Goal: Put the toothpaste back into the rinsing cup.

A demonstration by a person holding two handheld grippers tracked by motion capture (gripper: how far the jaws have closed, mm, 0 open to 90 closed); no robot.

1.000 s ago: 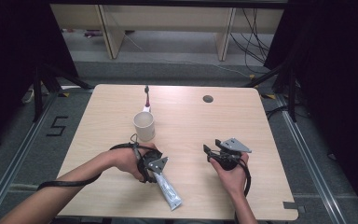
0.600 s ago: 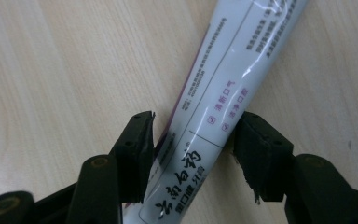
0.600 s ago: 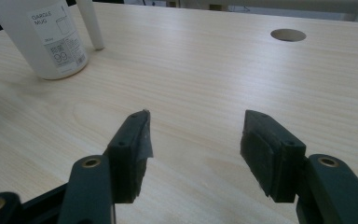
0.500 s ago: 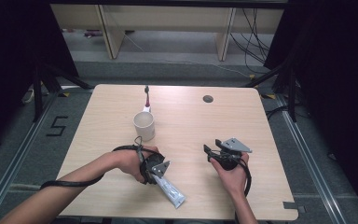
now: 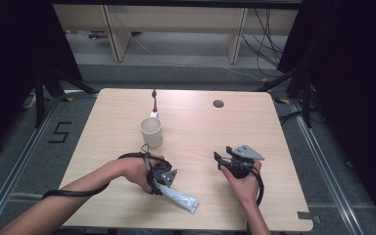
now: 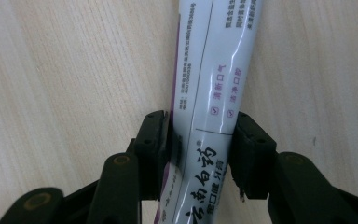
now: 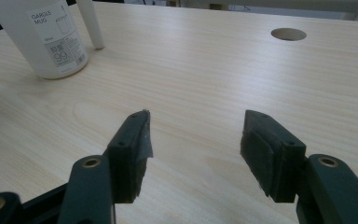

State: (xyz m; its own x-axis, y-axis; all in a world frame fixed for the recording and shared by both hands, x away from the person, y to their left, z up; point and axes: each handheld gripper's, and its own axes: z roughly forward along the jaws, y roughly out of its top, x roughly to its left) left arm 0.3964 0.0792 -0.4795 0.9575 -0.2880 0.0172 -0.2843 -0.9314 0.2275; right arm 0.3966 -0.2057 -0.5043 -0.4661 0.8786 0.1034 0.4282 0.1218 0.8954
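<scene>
Reading "GARGLE MUG" on mug (image 7: pixel 51 37).

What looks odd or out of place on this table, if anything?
Little stands out. The toothpaste tube lies flat on the table, with the left gripper closed around it. The mug stands upright with no spill near it, a toothbrush lies behind it, and the right gripper is open and holds nothing.
</scene>
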